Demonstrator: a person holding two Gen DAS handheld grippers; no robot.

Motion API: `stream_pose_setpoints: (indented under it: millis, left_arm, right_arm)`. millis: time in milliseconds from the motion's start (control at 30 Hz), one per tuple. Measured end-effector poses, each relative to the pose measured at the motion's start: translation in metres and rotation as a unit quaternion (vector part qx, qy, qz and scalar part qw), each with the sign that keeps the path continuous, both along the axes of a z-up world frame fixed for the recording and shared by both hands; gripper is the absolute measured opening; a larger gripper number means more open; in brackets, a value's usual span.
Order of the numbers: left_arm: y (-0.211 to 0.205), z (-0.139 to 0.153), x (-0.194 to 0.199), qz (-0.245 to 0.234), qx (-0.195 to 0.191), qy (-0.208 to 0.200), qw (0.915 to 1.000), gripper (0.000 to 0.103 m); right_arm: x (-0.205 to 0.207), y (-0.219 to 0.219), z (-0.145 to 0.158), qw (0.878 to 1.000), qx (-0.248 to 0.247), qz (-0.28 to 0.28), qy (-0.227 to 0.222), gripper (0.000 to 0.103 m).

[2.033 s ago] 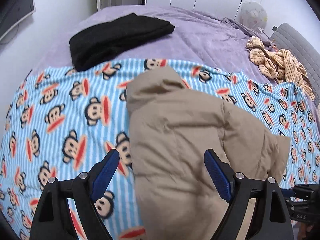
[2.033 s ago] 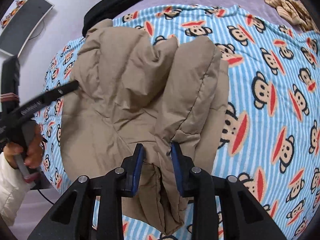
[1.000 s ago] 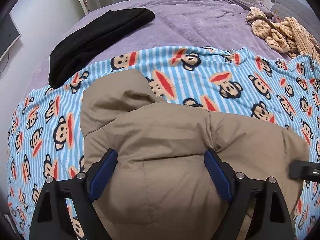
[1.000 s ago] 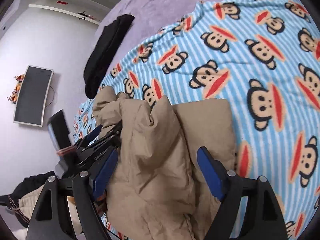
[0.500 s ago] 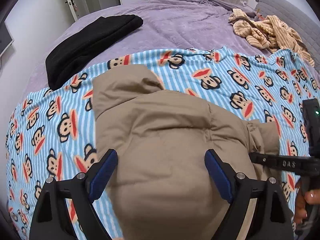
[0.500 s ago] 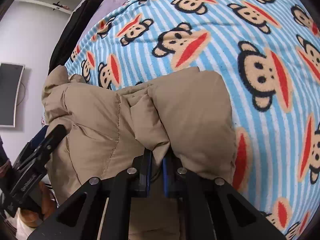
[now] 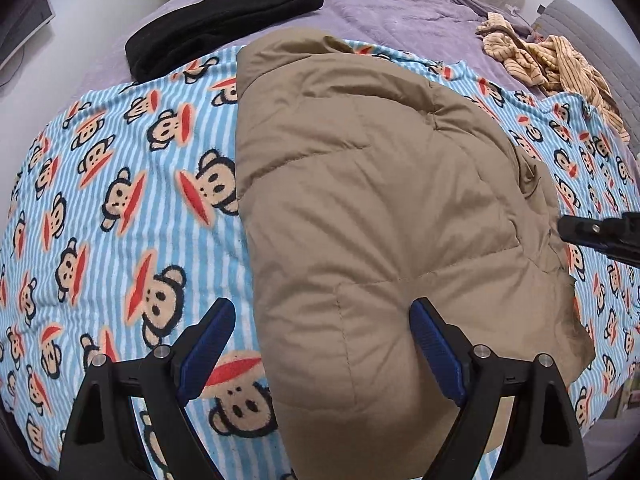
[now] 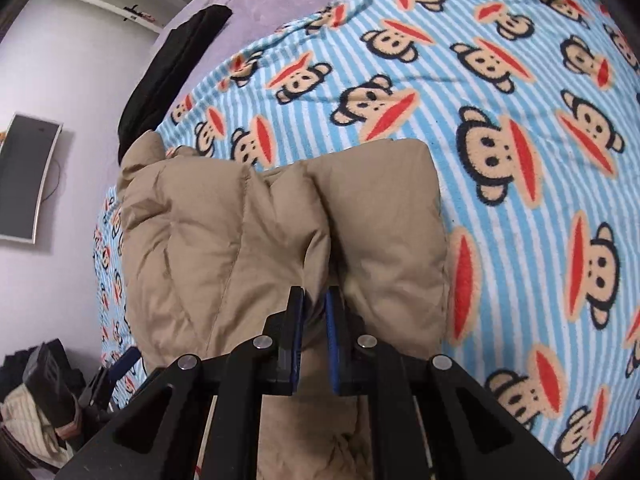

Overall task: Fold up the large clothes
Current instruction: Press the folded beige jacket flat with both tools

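A puffy tan jacket [image 7: 380, 208] lies bunched and partly folded on a blue striped monkey-print blanket [image 7: 120, 208]. My left gripper [image 7: 320, 312] hovers open and wide over the jacket's near left edge. Its left finger is above the blanket and its right finger above the jacket, with nothing pinched. In the right wrist view, my right gripper [image 8: 314, 296] is shut on a puffed fold of the jacket [image 8: 248, 240] at its near edge. The right gripper's tip [image 7: 600, 236] shows at the jacket's right side. The left gripper [image 8: 120, 364] peeks out low at the left.
A folded black garment [image 7: 216, 20] lies on the purple bedspread [image 7: 400, 12] beyond the blanket. A beige striped garment [image 7: 552, 64] is crumpled at the far right. A wall screen [image 8: 28, 184] and a pile of clothes [image 8: 36, 408] are beside the bed.
My right gripper has gone from wide open to shut on a fold of the jacket. My left gripper slid towards the jacket's left edge, still open. The jacket now lies spread further across the blanket.
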State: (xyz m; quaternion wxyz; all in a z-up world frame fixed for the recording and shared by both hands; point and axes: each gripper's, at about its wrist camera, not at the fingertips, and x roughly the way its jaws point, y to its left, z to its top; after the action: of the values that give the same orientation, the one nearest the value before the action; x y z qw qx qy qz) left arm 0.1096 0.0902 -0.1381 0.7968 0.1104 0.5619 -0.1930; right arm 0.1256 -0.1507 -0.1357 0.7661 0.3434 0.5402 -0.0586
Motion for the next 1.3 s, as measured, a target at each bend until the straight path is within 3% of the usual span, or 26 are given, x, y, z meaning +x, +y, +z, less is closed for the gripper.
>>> stream_pose_setpoints:
  millis: [133, 233, 367, 500, 1133, 1200, 1300]
  left_arm:
    - [0.000, 0.000, -0.002, 0.003, 0.002, 0.001, 1.0000, 0.090]
    - [0.001, -0.003, -0.005, 0.006, 0.005, 0.002, 1.0000, 0.091]
    - [0.001, -0.004, -0.009, 0.006, 0.011, 0.003, 0.9999, 0.091]
    - [0.004, -0.003, -0.011, 0.008, 0.008, 0.014, 0.9998, 0.091]
    - [0.005, 0.005, -0.025, 0.018, 0.026, 0.009, 0.9995, 0.091]
    - [0.005, 0.010, -0.030, 0.020, 0.043, -0.001, 0.9989, 0.103]
    - [0.005, 0.019, -0.041, 0.022, 0.057, -0.010, 0.9981, 0.103]
  right_arm:
    - [-0.029, 0.030, 0.026, 0.999, -0.013, 0.052, -0.010, 0.011]
    - [-0.044, 0.051, 0.018, 0.997, -0.018, 0.079, 0.012, 0.011]
    - [-0.055, 0.057, -0.015, 0.997, 0.002, 0.053, 0.056, 0.011]
    - [-0.058, 0.062, -0.029, 0.996, -0.003, 0.051, 0.074, 0.011]
    - [-0.045, 0.071, -0.030, 0.995, -0.015, 0.049, 0.091, 0.012]
    - [-0.046, 0.069, -0.029, 0.995, -0.011, 0.053, 0.089, 0.013]
    - [-0.050, 0.065, -0.023, 0.995, -0.001, 0.056, 0.086, 0.013]
